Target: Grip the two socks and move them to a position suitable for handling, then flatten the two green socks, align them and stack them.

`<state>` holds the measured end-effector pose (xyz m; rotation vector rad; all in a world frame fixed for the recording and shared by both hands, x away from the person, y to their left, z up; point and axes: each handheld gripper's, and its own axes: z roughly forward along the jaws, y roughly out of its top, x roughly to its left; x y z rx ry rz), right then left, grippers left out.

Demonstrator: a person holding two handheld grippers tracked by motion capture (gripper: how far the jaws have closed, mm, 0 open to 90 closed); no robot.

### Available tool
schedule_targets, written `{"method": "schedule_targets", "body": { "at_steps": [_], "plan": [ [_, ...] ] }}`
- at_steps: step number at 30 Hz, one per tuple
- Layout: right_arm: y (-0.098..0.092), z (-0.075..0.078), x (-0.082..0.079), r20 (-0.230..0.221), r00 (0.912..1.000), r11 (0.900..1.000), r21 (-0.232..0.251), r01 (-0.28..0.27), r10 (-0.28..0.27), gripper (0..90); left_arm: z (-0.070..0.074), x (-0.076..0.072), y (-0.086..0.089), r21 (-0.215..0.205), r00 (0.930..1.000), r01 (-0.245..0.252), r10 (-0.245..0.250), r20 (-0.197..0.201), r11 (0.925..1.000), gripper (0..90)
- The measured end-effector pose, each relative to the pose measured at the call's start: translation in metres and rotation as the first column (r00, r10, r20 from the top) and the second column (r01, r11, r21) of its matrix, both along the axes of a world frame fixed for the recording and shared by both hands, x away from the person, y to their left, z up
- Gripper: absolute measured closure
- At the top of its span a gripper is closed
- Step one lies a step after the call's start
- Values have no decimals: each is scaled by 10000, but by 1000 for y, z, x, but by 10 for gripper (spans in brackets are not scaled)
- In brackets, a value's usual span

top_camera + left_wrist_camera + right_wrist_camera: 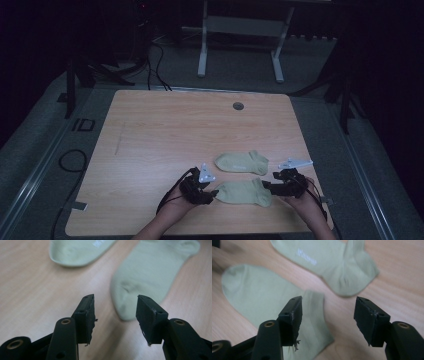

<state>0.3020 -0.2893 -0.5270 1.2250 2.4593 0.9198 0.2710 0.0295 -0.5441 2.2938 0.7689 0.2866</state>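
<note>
Two pale green ankle socks lie flat on the wooden table [165,130]. The near sock [244,192] sits between my two grippers; the far sock [242,162] lies just beyond it. My left gripper [214,192] stands open at the near sock's toe [130,300], with nothing between its jaws. My right gripper [266,186] is open at the near sock's cuff [312,312], its left jaw over the ribbed edge. The far sock [324,260] carries small white lettering and lies above the jaws in the right gripper view; its toe [75,252] is in the left gripper view.
A round grey grommet [238,106] sits near the table's far edge. Black cables [70,160] trail on the floor at the left, and a white stand frame [240,40] is beyond the table. The room around is dark.
</note>
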Motion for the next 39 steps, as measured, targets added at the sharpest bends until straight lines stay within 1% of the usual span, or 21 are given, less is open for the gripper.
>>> {"method": "schedule_targets", "body": {
  "at_steps": [1, 3, 4, 6, 8, 12, 13, 16, 18, 19, 20, 22, 24, 26, 28, 32, 34, 35, 36, 37, 39],
  "plan": [
    [-1, -3, -1, -167, 9998, 10000, 28, -53, 53, 416, -1, -2, 0, -22, 10000, -3, 3, -26, 10000, 492],
    [-3, -9, -2, -314, 9995, 9997, 230, -69, 76, 468, -5, -3, 0, -18, 9999, -51, 51, -95, 10000, 506],
    [-3, -12, -3, -422, 9991, 9998, 167, -51, 58, 477, -7, -3, -1, 8, 9999, -6, 6, -121, 10000, 509],
    [-3, -16, -5, -364, 9993, 10000, -52, -65, 63, 517, -9, -3, -4, 130, 9999, -40, 42, -130, 9999, 512],
    [-3, -18, -7, -309, 9994, 9999, -95, -137, 134, 554, -10, 0, -6, 88, 9998, -57, 58, -184, 9999, 536],
    [-1, -21, -9, -300, 9993, 9980, -579, -245, 228, 648, -12, 4, -13, 266, 9996, 169, -163, -208, 9995, 614],
    [-1, -21, -9, -300, 9993, 9980, -579, -245, 228, 648, -12, 4, -13, 266, 9996, 169, -163, -208, 9995, 623],
    [0, -21, -9, -297, 9992, 9968, -752, -272, 250, 734, -13, 7, -18, 483, 9995, 207, -195, -247, 9986, 651],
    [0, -22, -10, -296, 9991, 9969, -712, -322, 302, 779, -14, 9, -19, 437, 9992, 170, -155, -357, 9989, 676],
    [0, -22, -10, -301, 9991, 9970, -699, -320, 299, 806, -14, 9, -20, 350, 9992, 143, -129, -383, 9993, 718],
    [0, -22, -10, -360, 9989, 9971, -679, -341, 317, 816, -14, 9, -21, 389, 9993, 162, -148, -350, 9991, 738],
    [0, -21, -10, -393, 9989, 9973, -666, -295, 269, 829, -14, 10, -22, 158, 9983, 278, -269, -522, 9995, 812],
    [1, -21, -11, -392, 9990, 9975, -659, -258, 232, 833, -15, 11, -22, 143, 9984, 247, -240, -506, 9996, 856],
    [-1, -18, -13, -216, 9996, 9982, -560, -208, 196, 836, -13, 11, -23, 206, 9991, 264, -256, -350, 9994, 868],
    [-3, -13, -14, -132, 9998, 9993, -344, -119, 115, 838, -10, 9, -22, 103, 9997, 193, -191, -179, 9998, 874],
    [-6, 1, -15, 97, 9999, 9999, -93, -57, 58, 842, 4, 9, -20, -151, 9999, 153, -153, 24, 9998, 878],
    [-5, 10, -15, 260, 9996, 10000, -29, -60, 61, 843, 12, 9, -19, -204, 9995, 44, -38, 303, 9998, 878],
    [-5, 13, -15, 339, 9994, 9999, -27, -100, 101, 842, 18, 11, -17, -293, 9990, -15, 29, 451, 9996, 878],
    [-5, 19, -12, 467, 9989, 9999, 98, -72, 67, 842, 21, 12, -16, -360, 9989, -65, 82, 453, 9993, 878],
    [-5, 19, -12, 467, 9989, 9999, 98, -72, 67, 842, 24, 14, -15, -347, 9982, -163, 183, 577, 9993, 878],
    [-5, 26, -8, 598, 9982, 9997, 248, -24, 9, 842, 30, 20, -11, -453, 9978, -279, 305, 581, 9986, 878]
  ]
}}
